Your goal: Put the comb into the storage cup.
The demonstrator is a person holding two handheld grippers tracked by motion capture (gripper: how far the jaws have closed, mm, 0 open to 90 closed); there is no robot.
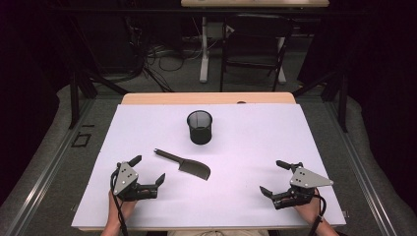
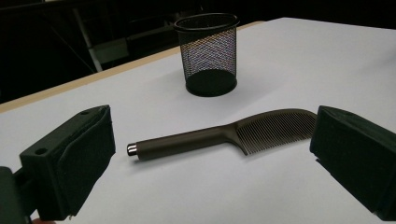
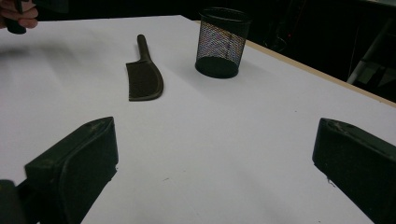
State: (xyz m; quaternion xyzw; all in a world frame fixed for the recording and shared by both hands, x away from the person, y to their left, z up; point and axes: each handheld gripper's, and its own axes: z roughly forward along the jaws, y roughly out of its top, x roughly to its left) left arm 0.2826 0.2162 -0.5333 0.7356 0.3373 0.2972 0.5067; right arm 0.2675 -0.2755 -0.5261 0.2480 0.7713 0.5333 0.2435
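Dark brown plastic, the comb (image 1: 183, 164) is lying flat on the white tabletop (image 1: 255, 142) near the middle of the table, its handle pointing toward the far left and its toothed head toward the near right in the high view. Beyond it, apart from it, a black wire-mesh cup (image 1: 199, 127) is standing upright. The left gripper (image 1: 147, 170) is resting at the near left of the table, just beside the comb's handle end without touching it, and its jaws are standing wide apart; in the left gripper view the comb (image 2: 224, 134) is lying between and beyond the two pads (image 2: 77, 158). The right gripper (image 1: 273, 178) is sitting at the near right, well apart from the comb, its jaws likewise spread open and holding nothing.
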